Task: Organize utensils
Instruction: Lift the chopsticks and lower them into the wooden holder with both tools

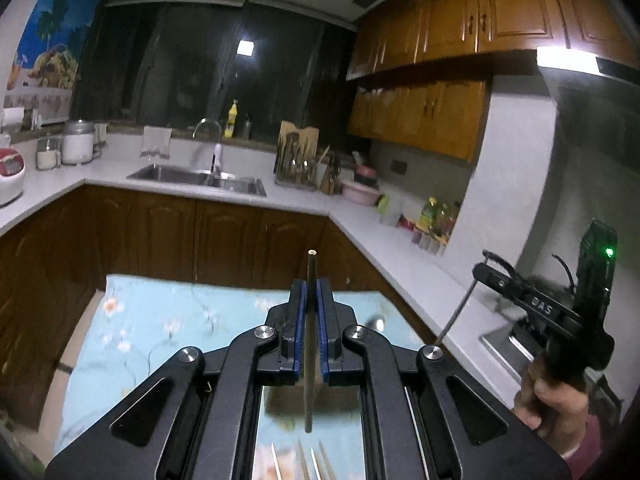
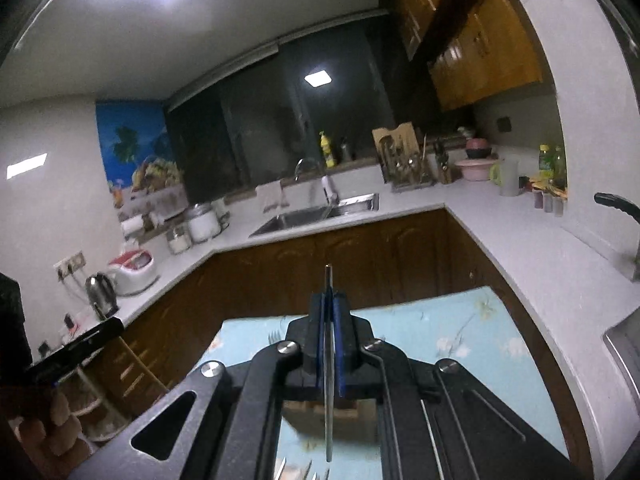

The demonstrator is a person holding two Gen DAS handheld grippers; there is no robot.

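Note:
My left gripper (image 1: 312, 286) is shut on a chopstick (image 1: 311, 268), a thin dark stick that stands upright between the blue pads and pokes above the tips. My right gripper (image 2: 329, 300) is shut on a thin metal utensil handle (image 2: 328, 276) held edge-on; which utensil it is cannot be told. Both grippers are held above a table with a light blue floral cloth (image 1: 172, 320). The right gripper also shows in the left wrist view (image 1: 480, 270), with a metal utensil (image 1: 456, 312) hanging from it. A fork (image 2: 273, 337) lies on the cloth (image 2: 452, 336).
A white L-shaped counter (image 1: 360, 232) runs behind, with a steel sink (image 1: 200, 180), a utensil rack (image 1: 298, 160), a pink bowl (image 1: 360, 194), bottles (image 1: 436, 216), a rice cooker (image 1: 10, 176) and a kettle (image 2: 102, 290). Brown cabinets stand below.

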